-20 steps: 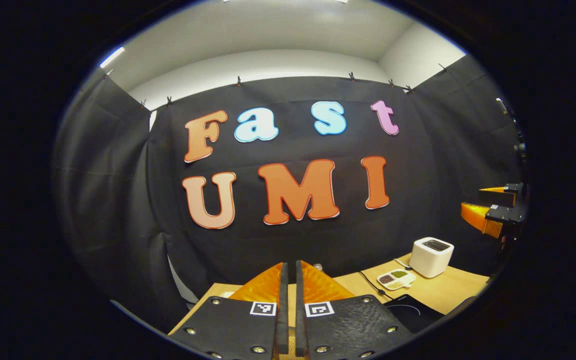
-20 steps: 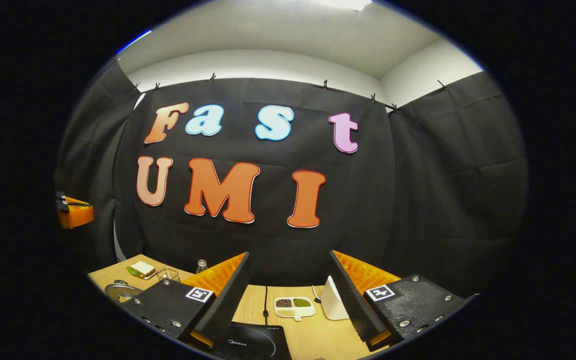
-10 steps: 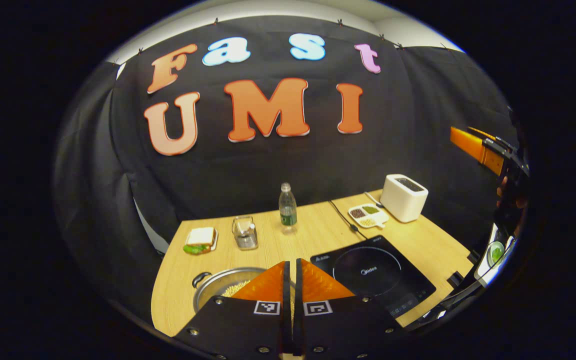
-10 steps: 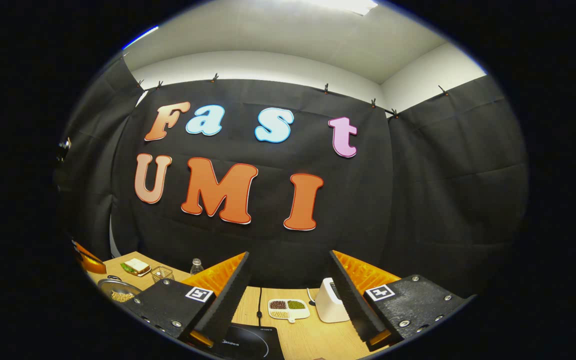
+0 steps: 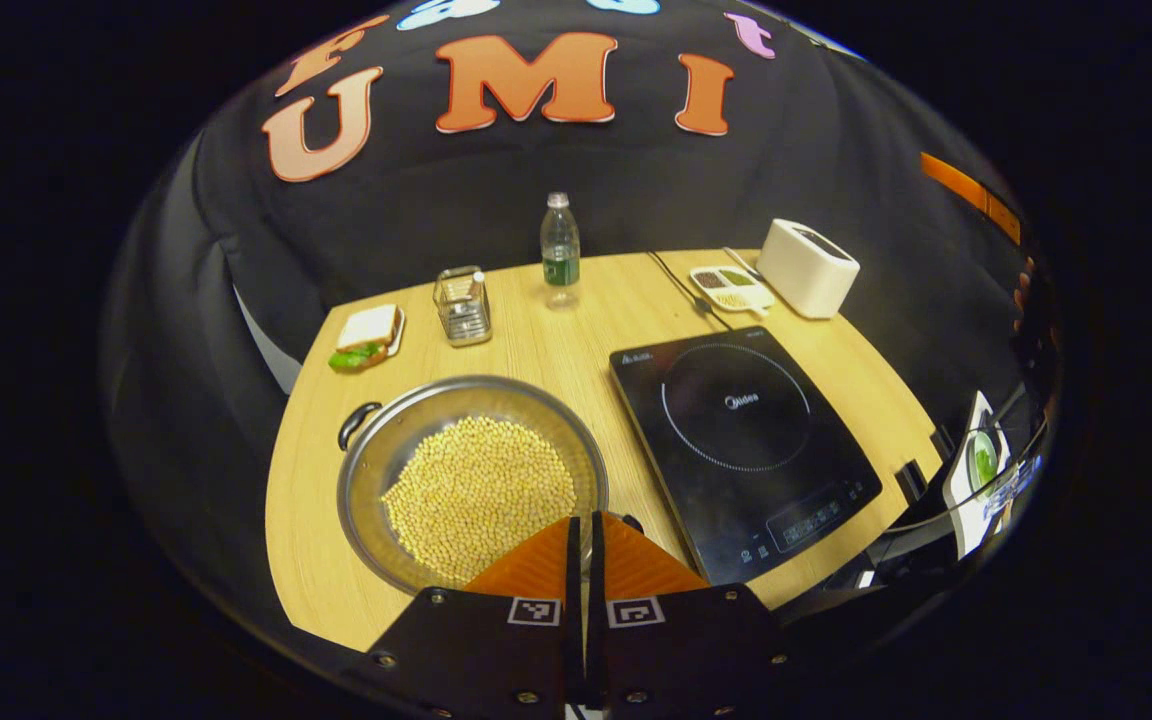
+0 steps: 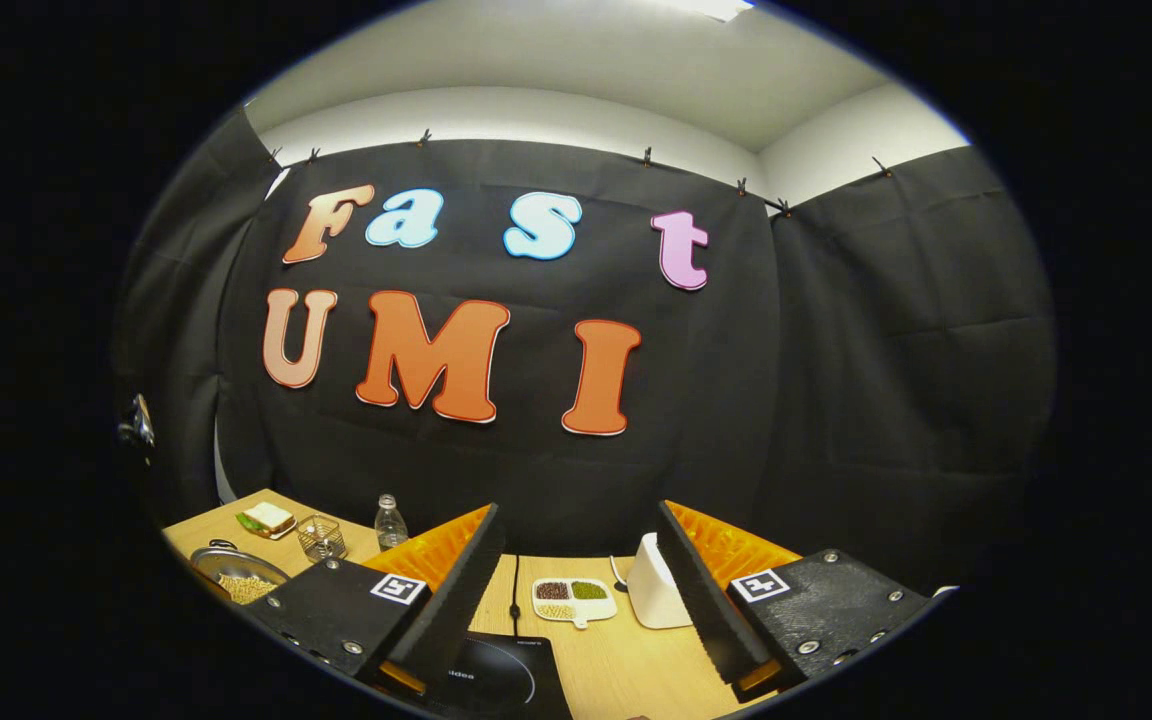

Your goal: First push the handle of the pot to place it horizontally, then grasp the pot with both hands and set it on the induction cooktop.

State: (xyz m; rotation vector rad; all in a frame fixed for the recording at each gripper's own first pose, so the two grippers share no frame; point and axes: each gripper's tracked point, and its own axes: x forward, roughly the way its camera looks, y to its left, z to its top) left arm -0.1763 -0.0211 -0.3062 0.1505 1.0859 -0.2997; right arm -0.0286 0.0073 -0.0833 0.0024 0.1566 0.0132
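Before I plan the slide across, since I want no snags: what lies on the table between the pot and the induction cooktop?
Nothing: in the left gripper view, only bare table separates the pot from the induction cooktop.

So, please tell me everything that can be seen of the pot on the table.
The pot is a wide, shallow, lidless round pan of shiny metal, filled with small pale yellow beans. One dark loop handle sits at its far-left rim, another near the closed left hand-held gripper. It stands upright on the wooden table, left of the black induction cooktop, apart from it.
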